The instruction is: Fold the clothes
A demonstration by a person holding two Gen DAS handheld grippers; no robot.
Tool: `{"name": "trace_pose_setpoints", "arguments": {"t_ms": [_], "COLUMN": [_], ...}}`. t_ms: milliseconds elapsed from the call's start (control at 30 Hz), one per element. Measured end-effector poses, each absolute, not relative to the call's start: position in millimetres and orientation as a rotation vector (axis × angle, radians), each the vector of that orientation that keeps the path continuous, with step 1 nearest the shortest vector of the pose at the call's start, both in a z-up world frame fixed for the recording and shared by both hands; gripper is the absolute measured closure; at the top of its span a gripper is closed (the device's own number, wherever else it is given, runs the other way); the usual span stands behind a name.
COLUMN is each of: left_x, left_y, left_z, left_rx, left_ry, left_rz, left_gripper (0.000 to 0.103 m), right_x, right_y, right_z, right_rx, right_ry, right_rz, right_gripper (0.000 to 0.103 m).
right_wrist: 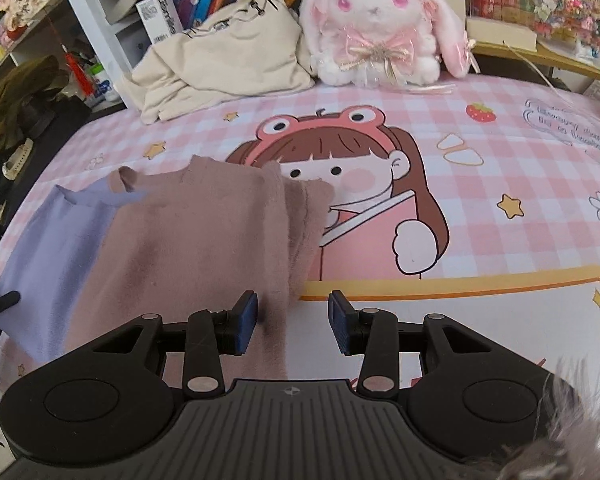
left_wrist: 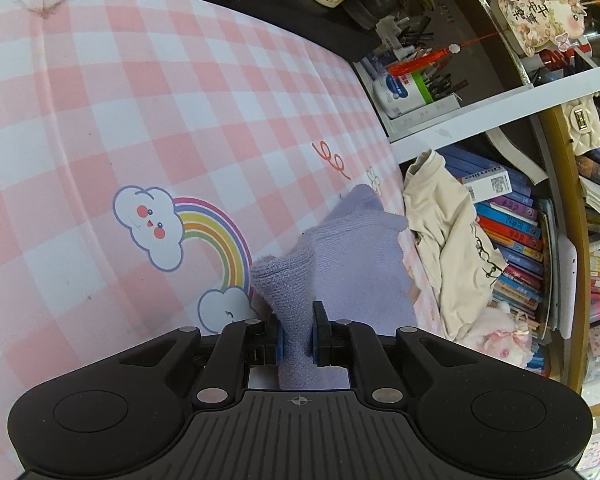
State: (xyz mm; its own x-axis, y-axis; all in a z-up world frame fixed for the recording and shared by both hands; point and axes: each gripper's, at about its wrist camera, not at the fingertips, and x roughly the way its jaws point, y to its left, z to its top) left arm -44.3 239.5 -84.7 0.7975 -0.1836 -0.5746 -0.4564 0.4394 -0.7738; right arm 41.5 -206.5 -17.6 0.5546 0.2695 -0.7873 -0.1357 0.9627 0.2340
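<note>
Left wrist view: you are pinching a bunched fold of the lavender knit garment (left_wrist: 340, 264) in your left gripper (left_wrist: 298, 338), jaws pressed tight on it near the right edge of the pink checked mat (left_wrist: 100, 100), just beside the cream top (left_wrist: 448, 248) slumping off that edge. In the right wrist view, your right gripper (right_wrist: 293, 320) is standing spread, holding nothing, while the mauve garment (right_wrist: 204, 240) is lying beside the lavender one toward the mat's left edge, its right hem running between your fingers. The risk, as I judge it: pulling with the left alone is likely to drag the mauve piece along and skew the fold, since the two seem to overlap. Closing the right too far outward could miss the hem entirely.
</note>
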Motion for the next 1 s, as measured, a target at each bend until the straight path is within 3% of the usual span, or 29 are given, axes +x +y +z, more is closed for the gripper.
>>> {"name": "trace_pose_setpoints", "arguments": {"t_ms": [433, 700, 1000], "left_x": [-43.0, -44.9, -49.1], "left_y": [227.5, 219.9, 201.8], "left_z": [-76.6, -75.8, -48.7], "left_rx": [-1.059, -1.054, -0.979], "left_ry": [0.653, 0.632, 0.577], "left_rz": [0.244, 0.295, 0.301], "left_gripper": [0.092, 0.092, 0.093], "right_x": [46.0, 46.0, 59.2], "right_y": [-224.0, -228.1, -235.8], "right_z": [-23.1, -20.3, -36.4], "right_rx": [0.164, 0.151, 0.171], "right_ry": [0.944, 0.962, 0.998], "right_rz": [0.372, 0.461, 0.544], "right_gripper": [0.068, 0.081, 0.083]}}
